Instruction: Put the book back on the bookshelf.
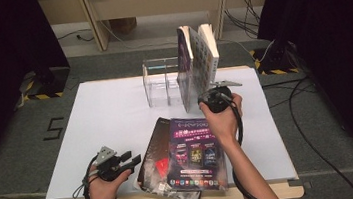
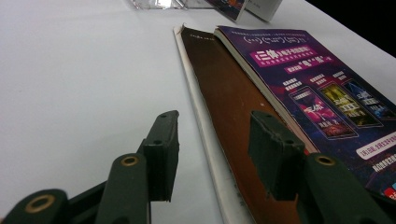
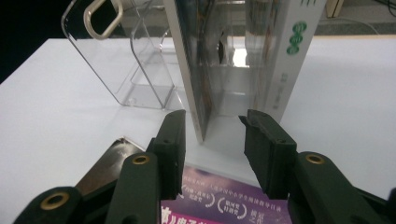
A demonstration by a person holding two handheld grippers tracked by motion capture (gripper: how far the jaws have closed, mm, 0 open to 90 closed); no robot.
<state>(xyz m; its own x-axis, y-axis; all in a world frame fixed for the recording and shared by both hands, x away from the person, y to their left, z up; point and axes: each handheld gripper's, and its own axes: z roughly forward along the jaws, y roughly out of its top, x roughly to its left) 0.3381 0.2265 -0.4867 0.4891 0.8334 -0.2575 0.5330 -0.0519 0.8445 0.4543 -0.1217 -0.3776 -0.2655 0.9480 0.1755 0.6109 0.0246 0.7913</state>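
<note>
A purple-covered book [image 1: 195, 152] [image 2: 308, 79] lies flat at the table's front, on top of a larger dark brown book [image 1: 158, 154] [image 2: 229, 98]. My left gripper [image 1: 133, 160] [image 2: 215, 122] is open at that stack's left edge, one jaw over the brown cover and the other over the white table, with nothing gripped. My right gripper [image 1: 210, 94] [image 3: 214, 119] hangs open above the purple book's far edge [image 3: 219, 205]. It faces a thin upright book [image 1: 184, 63] [image 3: 187, 70] and a white upright book [image 1: 206, 50] [image 3: 289, 60], both standing in a clear stand [image 1: 160, 83] [image 3: 135, 60].
The white table top [image 1: 103, 133] has bare room on its left half and to the right of the stand. Cables [image 1: 315, 144] trail over the grey floor on the right. Black curtains flank both sides, and wooden furniture legs [image 1: 95, 23] stand behind.
</note>
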